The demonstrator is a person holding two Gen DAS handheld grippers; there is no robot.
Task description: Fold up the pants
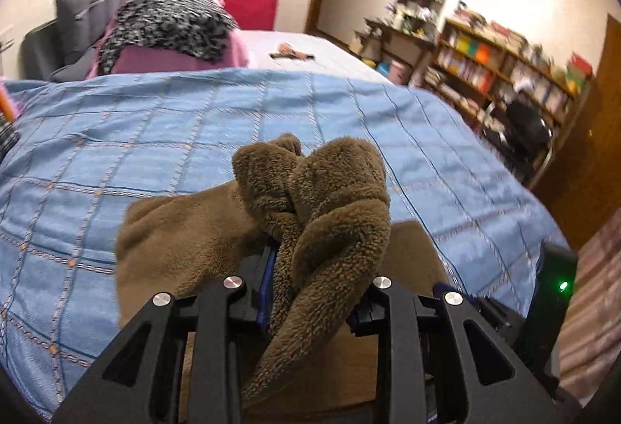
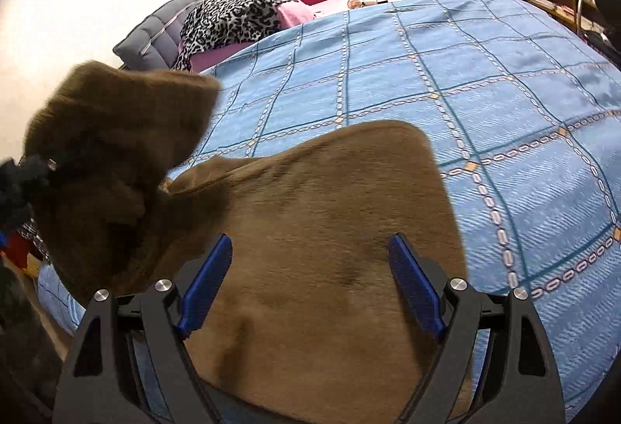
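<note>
Brown fleece pants [image 1: 318,214] hide left hand-held gripper [image 1: 310,292] fingertips.

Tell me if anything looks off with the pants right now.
The brown pants lie partly flat on the blue bedspread, but one end is bunched untidily in the left gripper. The right gripper hovers open.

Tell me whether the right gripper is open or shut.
Open. The right gripper has its blue pads spread wide apart above the brown pants, gripping nothing.
</note>
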